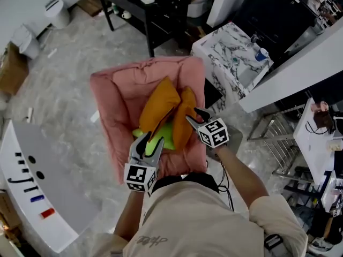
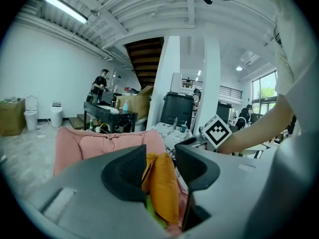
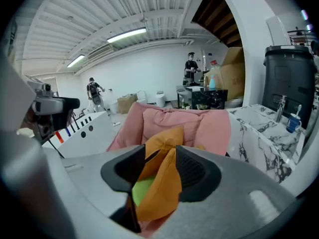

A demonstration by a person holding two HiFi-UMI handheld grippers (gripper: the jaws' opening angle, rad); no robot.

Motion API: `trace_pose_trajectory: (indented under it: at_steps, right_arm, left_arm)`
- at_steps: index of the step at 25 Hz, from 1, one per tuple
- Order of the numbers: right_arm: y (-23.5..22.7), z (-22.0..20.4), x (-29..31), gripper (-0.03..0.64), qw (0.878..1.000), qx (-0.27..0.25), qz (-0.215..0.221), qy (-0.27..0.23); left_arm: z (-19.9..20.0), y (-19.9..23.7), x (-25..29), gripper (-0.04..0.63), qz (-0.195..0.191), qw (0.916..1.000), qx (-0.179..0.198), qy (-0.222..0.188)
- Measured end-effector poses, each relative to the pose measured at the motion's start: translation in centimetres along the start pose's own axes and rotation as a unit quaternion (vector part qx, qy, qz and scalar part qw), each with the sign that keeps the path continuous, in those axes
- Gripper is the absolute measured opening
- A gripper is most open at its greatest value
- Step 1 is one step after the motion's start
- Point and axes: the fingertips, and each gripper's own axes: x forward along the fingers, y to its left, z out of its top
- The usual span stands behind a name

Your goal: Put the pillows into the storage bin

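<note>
**Sam:** Where are the pillows?

**Mia:** They are in the pink storage bin [image 1: 115, 95], in the middle of the head view. The bin is soft and sits on the grey floor [image 1: 64, 74].

**Sam:** How many pillows are there?

**Mia:** Three that I can see. One orange pillow [image 1: 159, 105] stands tilted on its edge. A second orange pillow [image 1: 182, 119] leans just to its right and touches it. A green pillow [image 1: 165, 135] lies under them, near the lower edge of the bin.

**Sam:** What about the left gripper?

**Mia:** The left gripper [image 1: 150, 140] is at the lower middle of the frame, with its tips by the green pillow. Its jaws are wide apart and grab nothing. In the left gripper view the orange pillows show in the gap, a bit further off.

**Sam:** And the right one?

**Mia:** The right gripper [image 1: 194, 115] is just right of the middle. Its tips are at the upper right edge of the second orange pillow. Its jaws are apart too. That pillow shows between them in the right gripper view, but I cannot tell if a jaw touches it.

**Sam:** What else is around?

**Mia:** A black table [image 1: 144, 9] is at the top. A marbled white table [image 1: 228, 58] is at the upper right, just beside the bin.
</note>
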Motion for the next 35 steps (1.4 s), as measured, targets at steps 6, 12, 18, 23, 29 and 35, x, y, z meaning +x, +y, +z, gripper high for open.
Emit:
trace_pose_trajectory:
  at_steps: [6,12,18,23,29,35]
  right_arm:
    - [-1.8,-0.3,4.3,0.181,0.999,-0.013,-0.024,0.044]
    - [-2.2,-2.2,6.7,0.174,0.994,-0.037,-0.040,0.091]
    - [-3.1,-3.8,7.1,0.056,0.993,-0.007,-0.042,0.107]
    - [-2.5,-4.7,4.6,0.025,0.996,0.033,-0.018,0.080]
    - [-0.9,-4.2,-1.6,0.018,0.996,0.083,-0.003,-0.010]
    - [-0.2,1.0,-8.3,0.018,0.992,0.083,-0.012,-0.095]
  left_arm:
    - [-1.5,1.3,-0.5,0.192,0.016,0.9996,-0.017,0.013]
    - [-1.6,2.4,-0.9,0.190,0.028,0.9992,-0.026,0.013]
    - [-1.5,3.0,-1.0,0.170,0.028,0.9992,-0.025,0.011]
    - [-1.8,3.1,-0.8,0.164,0.028,0.9990,-0.032,0.014]
    - [-1.6,1.2,0.9,0.160,-0.011,0.9995,-0.022,0.017]
    - [-1.2,-1.6,2.7,0.160,-0.058,0.9982,-0.011,0.016]
